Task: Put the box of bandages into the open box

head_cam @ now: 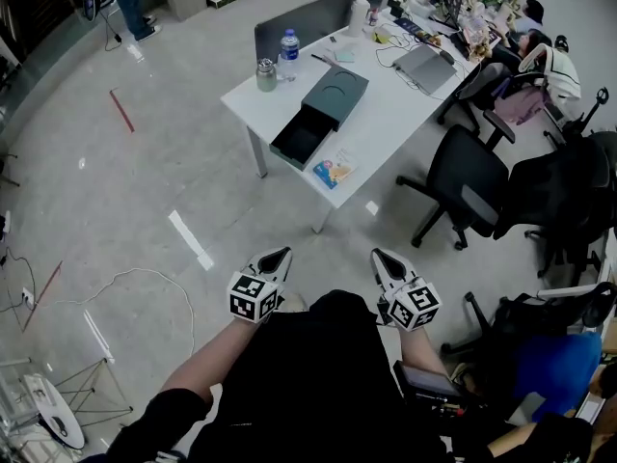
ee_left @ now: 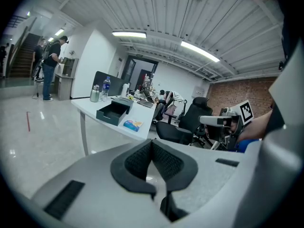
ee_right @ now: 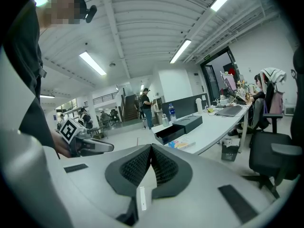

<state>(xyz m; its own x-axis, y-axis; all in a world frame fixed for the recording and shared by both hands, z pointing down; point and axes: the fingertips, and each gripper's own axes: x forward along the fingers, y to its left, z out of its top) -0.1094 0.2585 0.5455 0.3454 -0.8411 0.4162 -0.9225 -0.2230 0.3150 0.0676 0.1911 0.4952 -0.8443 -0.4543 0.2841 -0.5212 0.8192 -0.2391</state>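
The box of bandages (head_cam: 334,171) is small, blue and orange, and lies flat near the front corner of a white table (head_cam: 386,123). Just behind it stands the open box (head_cam: 303,138), a dark green drawer pulled out of its sleeve (head_cam: 335,95). Both show small in the left gripper view, bandage box (ee_left: 132,125) and open box (ee_left: 112,113), and in the right gripper view, bandage box (ee_right: 179,144) and open box (ee_right: 171,131). My left gripper (head_cam: 277,258) and right gripper (head_cam: 384,258) are held close to my body, well short of the table, both shut and empty.
On the table stand a water bottle (head_cam: 289,53), a metal flask (head_cam: 266,74), a laptop (head_cam: 424,66) and desk clutter further back. Black office chairs (head_cam: 463,186) stand right of the table. A white cable (head_cam: 125,283) trails over the grey floor on the left. A person (head_cam: 130,3) stands far off.
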